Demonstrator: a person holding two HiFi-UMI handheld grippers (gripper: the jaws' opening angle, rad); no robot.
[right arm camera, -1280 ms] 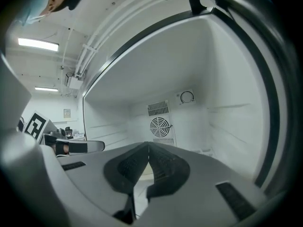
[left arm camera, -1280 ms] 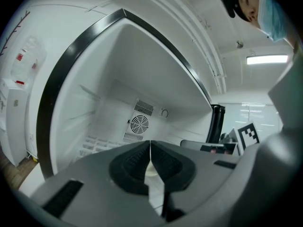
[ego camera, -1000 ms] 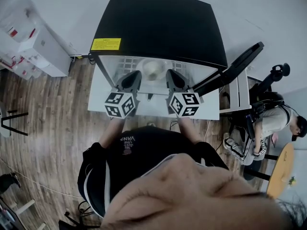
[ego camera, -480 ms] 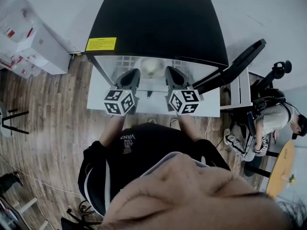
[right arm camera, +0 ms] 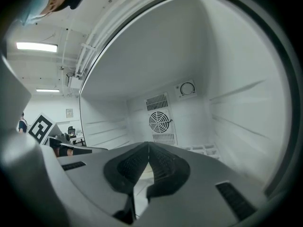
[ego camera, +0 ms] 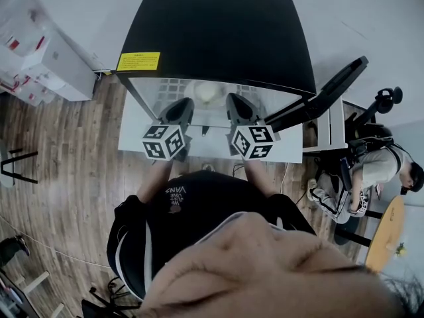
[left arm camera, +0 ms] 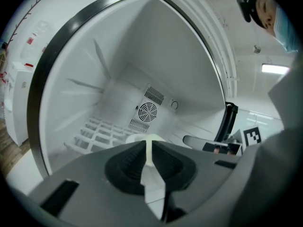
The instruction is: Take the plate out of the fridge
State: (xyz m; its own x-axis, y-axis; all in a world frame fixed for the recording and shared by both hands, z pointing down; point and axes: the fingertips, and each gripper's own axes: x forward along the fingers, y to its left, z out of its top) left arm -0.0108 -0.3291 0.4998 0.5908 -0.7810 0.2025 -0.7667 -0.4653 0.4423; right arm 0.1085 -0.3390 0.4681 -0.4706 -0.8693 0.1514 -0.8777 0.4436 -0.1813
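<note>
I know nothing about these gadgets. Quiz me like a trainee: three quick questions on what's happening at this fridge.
1. True or false: the door of the fridge stands open.
2. Where is the plate? A) inside the fridge B) on top of it C) underneath it
3. Fill in the blank: the jaws of the left gripper and the right gripper are both ____ (open or shut).

Key: 1 true; 2 A; 3 shut.
</note>
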